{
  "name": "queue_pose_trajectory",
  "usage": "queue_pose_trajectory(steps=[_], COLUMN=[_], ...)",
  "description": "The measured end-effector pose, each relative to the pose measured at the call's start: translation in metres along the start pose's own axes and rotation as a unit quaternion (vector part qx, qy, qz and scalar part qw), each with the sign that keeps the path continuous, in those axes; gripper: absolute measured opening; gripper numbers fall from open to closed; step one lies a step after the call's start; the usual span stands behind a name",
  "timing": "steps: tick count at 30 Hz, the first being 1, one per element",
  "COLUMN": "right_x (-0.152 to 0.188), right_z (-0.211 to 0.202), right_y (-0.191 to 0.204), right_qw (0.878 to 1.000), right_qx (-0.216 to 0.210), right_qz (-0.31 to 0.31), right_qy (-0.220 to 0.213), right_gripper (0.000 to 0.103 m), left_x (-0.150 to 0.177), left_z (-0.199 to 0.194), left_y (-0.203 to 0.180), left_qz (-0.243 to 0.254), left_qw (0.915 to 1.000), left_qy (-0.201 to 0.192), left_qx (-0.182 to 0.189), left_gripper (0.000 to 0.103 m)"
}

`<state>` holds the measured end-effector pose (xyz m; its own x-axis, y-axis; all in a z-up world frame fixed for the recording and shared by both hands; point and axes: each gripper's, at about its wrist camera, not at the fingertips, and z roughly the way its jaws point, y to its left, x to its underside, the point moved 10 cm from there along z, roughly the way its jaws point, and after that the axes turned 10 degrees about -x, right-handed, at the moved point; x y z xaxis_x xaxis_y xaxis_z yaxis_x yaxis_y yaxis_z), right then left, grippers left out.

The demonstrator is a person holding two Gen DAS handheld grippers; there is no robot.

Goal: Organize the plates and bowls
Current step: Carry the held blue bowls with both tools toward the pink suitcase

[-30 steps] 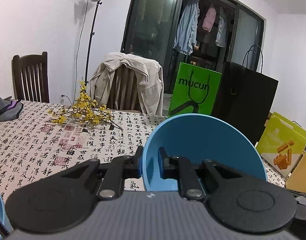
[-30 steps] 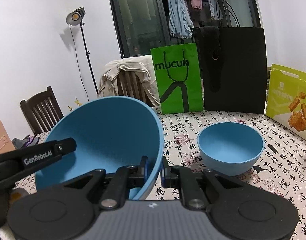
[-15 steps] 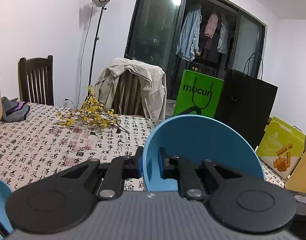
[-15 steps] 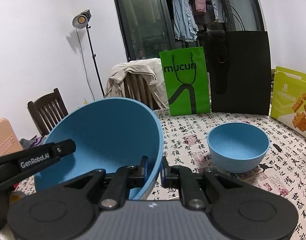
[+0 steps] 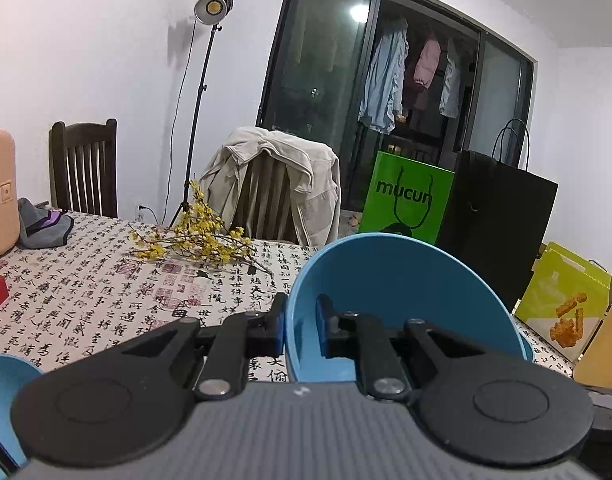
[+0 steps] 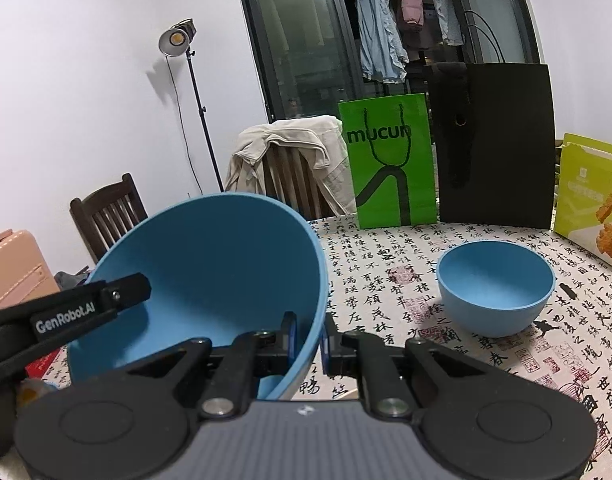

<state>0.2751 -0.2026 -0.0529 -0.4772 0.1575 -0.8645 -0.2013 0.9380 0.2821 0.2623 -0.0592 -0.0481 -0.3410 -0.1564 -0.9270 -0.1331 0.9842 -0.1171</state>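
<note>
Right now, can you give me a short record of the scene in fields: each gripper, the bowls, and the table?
left gripper: fingers shut on the rim of the large blue bowl
right gripper: fingers shut on the opposite rim of the same bowl
large blue bowl: tilted, held by both grippers
small blue bowl: upright on the table, to the right, untouched
table: covered with a calligraphy-print cloth

Yellow-green box cut off by right edge.

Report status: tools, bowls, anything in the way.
Both tools, left and right, shut on big blue bowl, carried tilted. Small bowl upright on table ahead. Nothing between.
</note>
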Motion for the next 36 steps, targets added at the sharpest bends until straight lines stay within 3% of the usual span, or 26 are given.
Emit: queue_pose_trajectory(steps=[36], right_x=[0.014], right_z=[0.003], right_y=[0.057], right_qw=[0.999], right_qx=[-0.047], right_qz=[-0.020], right_qy=[-0.001], right_gripper=[0.012], left_x=[0.001], left_z=[-0.029], left_y=[0.062], left_qz=[-0.025], left_qw=[0.9990], left_qy=[-0.027], left_qx=[-0.024], left_gripper=[0.015])
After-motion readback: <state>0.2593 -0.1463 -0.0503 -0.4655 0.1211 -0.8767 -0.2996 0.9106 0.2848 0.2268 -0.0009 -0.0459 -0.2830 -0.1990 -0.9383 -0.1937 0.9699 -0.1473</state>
